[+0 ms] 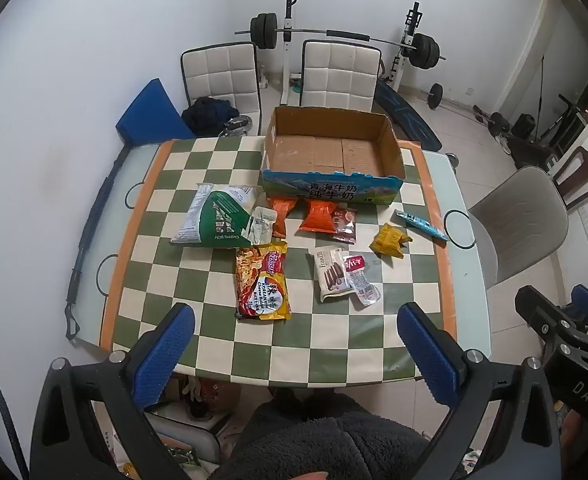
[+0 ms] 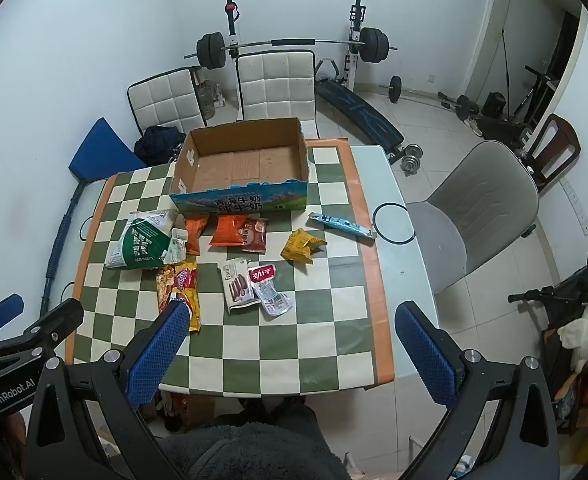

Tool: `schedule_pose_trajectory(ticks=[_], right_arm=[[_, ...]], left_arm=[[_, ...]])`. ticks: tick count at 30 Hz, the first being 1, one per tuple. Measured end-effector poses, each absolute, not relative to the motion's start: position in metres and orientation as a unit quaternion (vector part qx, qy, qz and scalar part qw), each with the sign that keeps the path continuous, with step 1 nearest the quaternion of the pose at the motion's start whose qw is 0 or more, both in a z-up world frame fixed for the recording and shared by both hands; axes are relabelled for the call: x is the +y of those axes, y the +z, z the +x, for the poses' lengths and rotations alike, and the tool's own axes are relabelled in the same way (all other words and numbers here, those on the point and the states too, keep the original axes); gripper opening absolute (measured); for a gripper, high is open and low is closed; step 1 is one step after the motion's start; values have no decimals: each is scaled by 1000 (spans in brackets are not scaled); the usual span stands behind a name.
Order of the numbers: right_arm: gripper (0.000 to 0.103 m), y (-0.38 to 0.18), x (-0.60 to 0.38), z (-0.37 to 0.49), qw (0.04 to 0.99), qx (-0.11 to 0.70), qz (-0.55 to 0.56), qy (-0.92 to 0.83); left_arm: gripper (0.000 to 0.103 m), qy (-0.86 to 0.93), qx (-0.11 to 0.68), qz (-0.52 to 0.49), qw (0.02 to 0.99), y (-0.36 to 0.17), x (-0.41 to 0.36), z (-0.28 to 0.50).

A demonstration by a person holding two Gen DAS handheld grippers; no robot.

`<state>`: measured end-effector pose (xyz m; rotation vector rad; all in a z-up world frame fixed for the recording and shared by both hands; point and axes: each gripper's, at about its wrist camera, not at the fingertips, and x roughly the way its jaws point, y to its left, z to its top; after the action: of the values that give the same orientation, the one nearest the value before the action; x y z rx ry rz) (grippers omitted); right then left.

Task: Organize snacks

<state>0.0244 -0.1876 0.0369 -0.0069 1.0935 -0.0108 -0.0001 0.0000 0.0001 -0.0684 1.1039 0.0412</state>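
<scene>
An open empty cardboard box [image 1: 392, 148] [image 2: 302, 152] stands at the far side of the checkered table [image 1: 334, 332] [image 2: 314, 340]. In front of it lie several snacks: a green-white chips bag [image 1: 213, 216] [image 2: 143, 238], a yellow noodle pack [image 1: 261, 280] [image 2: 179, 284], two orange packs [image 1: 321, 216] [image 2: 228, 229], a wafer pack [image 1: 332, 274] [image 2: 237, 284], a yellow pack [image 1: 390, 240] [image 2: 300, 246] and a blue stick pack [image 1: 420, 224] [image 2: 342, 226]. My left gripper [image 1: 294, 352] and right gripper [image 2: 289, 352] are both open and empty above the table's near edge.
White chairs [image 1: 338, 72] [image 2: 273, 80] stand behind the table, a grey chair [image 1: 518, 216] [image 2: 482, 208] at its right. A barbell rack [image 1: 334, 34] and weights are at the back wall. A blue cushion [image 1: 149, 114] sits at the far left.
</scene>
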Motion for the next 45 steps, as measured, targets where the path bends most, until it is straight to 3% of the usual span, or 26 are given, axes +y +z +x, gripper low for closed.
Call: schedule_pose_trajectory(ticks=[45], right_arm=[[103,36,-183,24,854,520,-4,-6]], left_arm=[[103,21,523,-32,851,0,0,0]])
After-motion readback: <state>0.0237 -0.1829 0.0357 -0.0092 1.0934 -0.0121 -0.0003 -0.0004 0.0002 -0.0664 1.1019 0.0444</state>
